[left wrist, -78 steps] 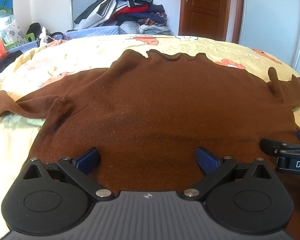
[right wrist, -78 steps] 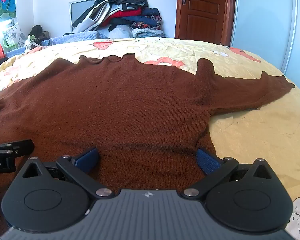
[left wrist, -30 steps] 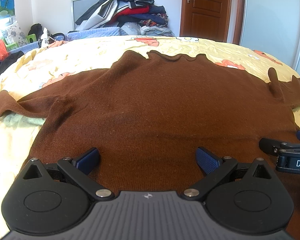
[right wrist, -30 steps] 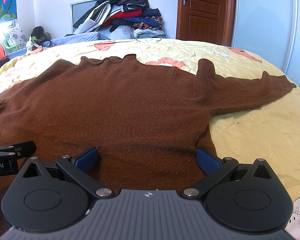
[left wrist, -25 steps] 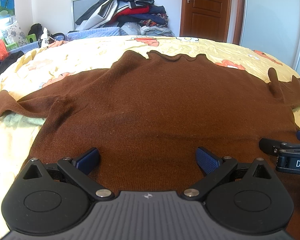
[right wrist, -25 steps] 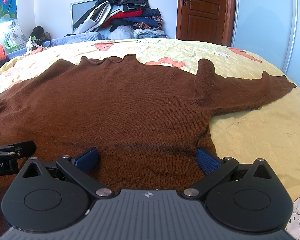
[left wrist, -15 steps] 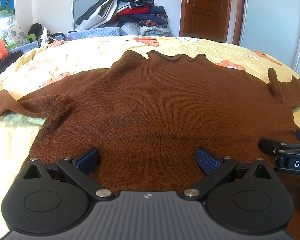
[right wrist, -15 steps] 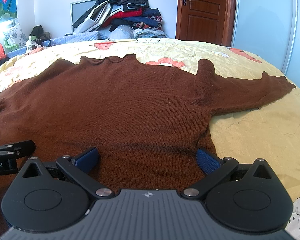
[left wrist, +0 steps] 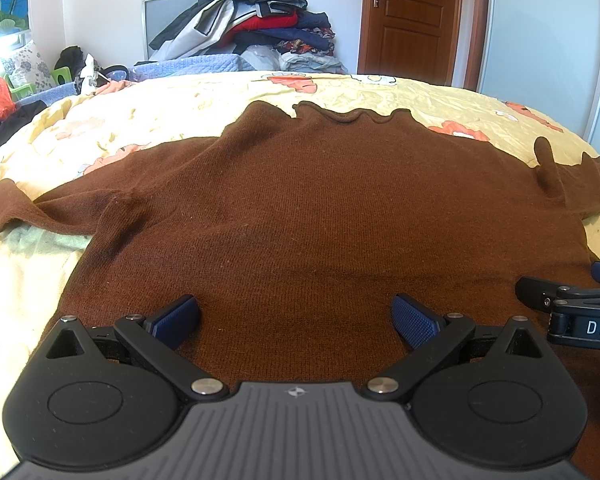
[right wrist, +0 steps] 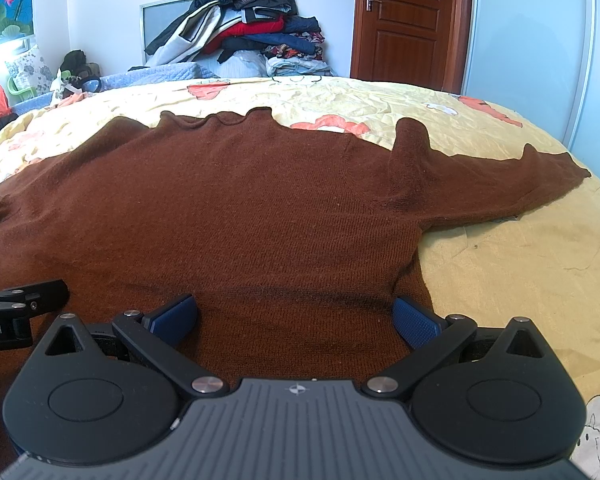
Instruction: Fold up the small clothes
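Hidden: the lower hem of the brown sweater [left wrist: 320, 216] lies under both tool bodies and cannot be seen; in the left wrist view its left cuff is cut off at the frame edge.
Sweater: one, fine ribbed knit, spread flat and face-up across the bed, collar wavy and pointing away, two sleeves stretched outward.
Right sleeve: in the right wrist view it runs out over the sheet, with a small upright pucker at the shoulder.
Bed sheet [left wrist: 172, 112]: one, pale yellow, wrinkled, printed with orange flowers.
Left tongs [left wrist: 296, 316]: black, with two blue textured pads spread wide apart, holding nothing; the pads sit low over the knit, possibly touching it.
Right tongs [right wrist: 294, 314]: same build, likewise spread wide and empty, over the sweater's right lower part; the right pad is near the side seam.
Neighbouring tool: each view shows only the tip of the other tongs at its side edge, with partial lettering.
Background: one heap of mixed clothes [right wrist: 240, 28] against the wall, one brown wooden door [right wrist: 410, 20].
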